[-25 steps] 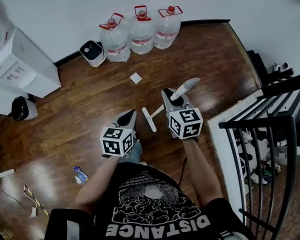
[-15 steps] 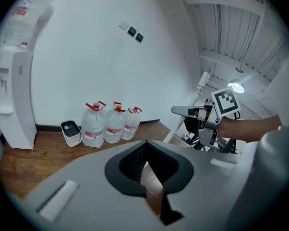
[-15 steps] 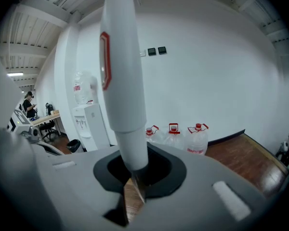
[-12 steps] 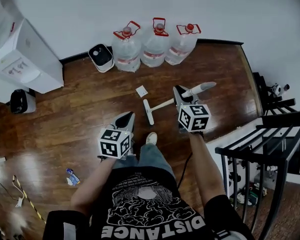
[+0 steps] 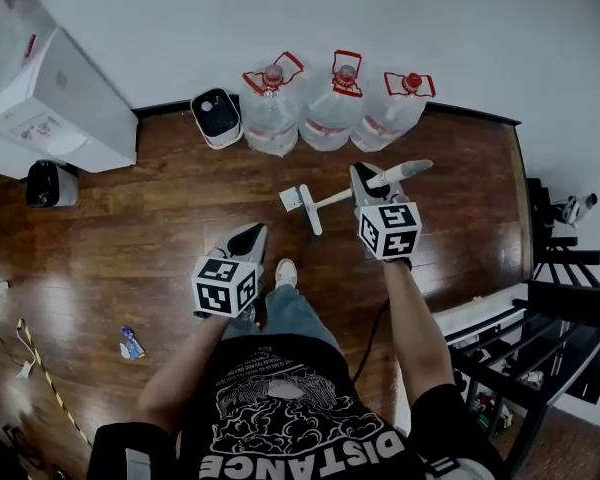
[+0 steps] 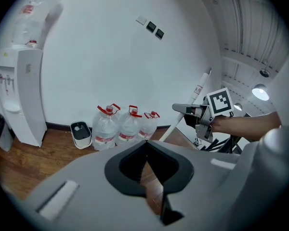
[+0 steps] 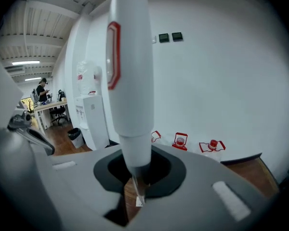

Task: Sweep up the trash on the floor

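Broom at the scrap
Right gripper (image 5: 365, 174) clamps the white broom handle (image 7: 130, 81) — its head sits just beside a paper scrap (image 5: 292, 198); left gripper (image 6: 144, 154) closed, empty.

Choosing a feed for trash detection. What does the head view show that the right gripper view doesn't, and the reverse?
Head view only: the blue wrapper and the loose cable on the floor, plus the railing.

Right gripper view only: two wall switches and a far desk with a person at it.

Both: the right tongs shut on the white broom handle, the water jugs and the water dispenser.
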`<act>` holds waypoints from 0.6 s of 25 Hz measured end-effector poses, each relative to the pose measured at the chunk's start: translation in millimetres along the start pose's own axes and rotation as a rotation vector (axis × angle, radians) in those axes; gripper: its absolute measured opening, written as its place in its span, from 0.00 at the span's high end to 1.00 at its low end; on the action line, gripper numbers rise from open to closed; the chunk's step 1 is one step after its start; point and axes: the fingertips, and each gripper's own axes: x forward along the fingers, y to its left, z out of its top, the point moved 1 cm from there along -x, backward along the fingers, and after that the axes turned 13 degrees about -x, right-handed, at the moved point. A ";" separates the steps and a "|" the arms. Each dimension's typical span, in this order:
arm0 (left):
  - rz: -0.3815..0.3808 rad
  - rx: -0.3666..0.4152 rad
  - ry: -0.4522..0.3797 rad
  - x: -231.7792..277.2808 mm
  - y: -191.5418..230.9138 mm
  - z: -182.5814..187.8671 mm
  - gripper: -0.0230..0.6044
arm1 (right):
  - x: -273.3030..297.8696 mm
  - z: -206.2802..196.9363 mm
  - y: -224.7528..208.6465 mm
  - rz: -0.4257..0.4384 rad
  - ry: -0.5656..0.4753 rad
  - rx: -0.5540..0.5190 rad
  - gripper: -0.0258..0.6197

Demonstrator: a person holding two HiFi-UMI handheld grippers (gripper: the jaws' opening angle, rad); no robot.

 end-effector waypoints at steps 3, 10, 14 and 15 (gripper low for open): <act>0.029 -0.011 -0.009 22.2 -3.4 14.2 0.96 | 24.7 -4.6 -18.3 0.035 0.012 -0.051 0.92; 0.103 -0.060 -0.030 39.4 5.0 25.1 0.96 | 64.4 -11.9 -38.8 0.052 0.006 -0.159 0.92; 0.151 -0.096 -0.021 36.8 19.3 16.0 0.96 | 85.4 -33.0 -14.8 0.123 0.028 -0.144 0.91; 0.158 -0.099 -0.021 36.3 22.5 15.4 0.96 | 89.5 -37.2 -8.4 0.137 0.032 -0.125 0.91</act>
